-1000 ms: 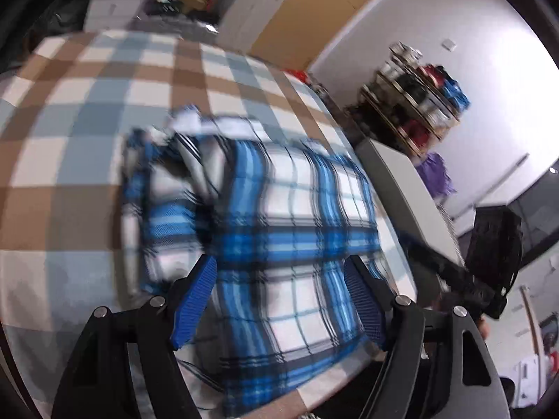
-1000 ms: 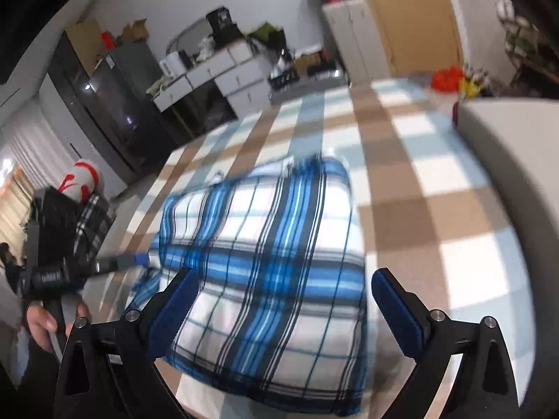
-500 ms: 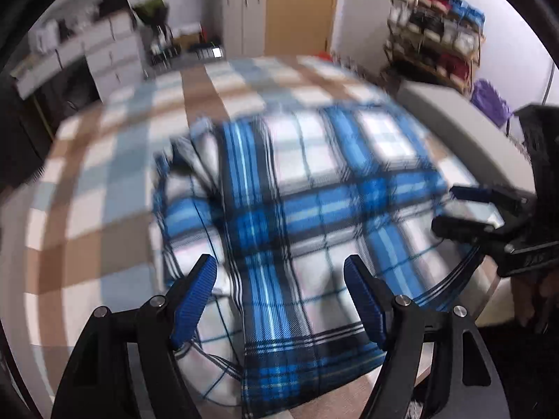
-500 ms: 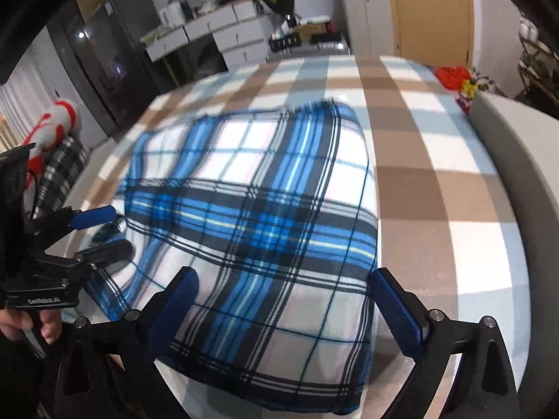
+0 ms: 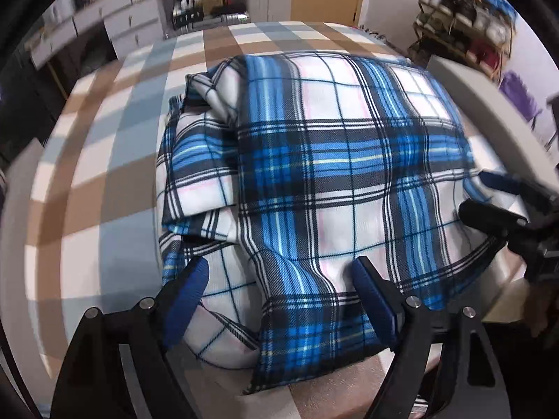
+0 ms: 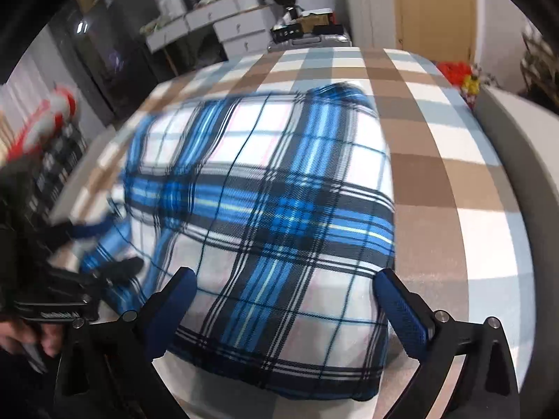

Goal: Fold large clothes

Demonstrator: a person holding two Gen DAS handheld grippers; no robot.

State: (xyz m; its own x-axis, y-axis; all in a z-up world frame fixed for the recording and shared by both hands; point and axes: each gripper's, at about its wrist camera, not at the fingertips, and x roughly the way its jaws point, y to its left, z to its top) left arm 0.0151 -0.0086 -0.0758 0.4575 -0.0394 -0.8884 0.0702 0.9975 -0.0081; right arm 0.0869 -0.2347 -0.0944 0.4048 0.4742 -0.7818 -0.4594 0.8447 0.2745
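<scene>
A blue plaid fleece garment, already folded into a thick stack, filled the centre of both frames on a checked bedcover. The left gripper, its jaws opening, hovered over the near hem holding nothing; the right gripper stood wide and empty. Soft, light and apparently bulky, the cloth looked best taken at its lower corners.

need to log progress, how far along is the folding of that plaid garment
Done: the blue plaid garment already lies doubled over on the checked bedcover. In hand: nothing; the left gripper, jaws opening, and right gripper hover over its near edge. Left: further folds, tidying the loose left layers.
</scene>
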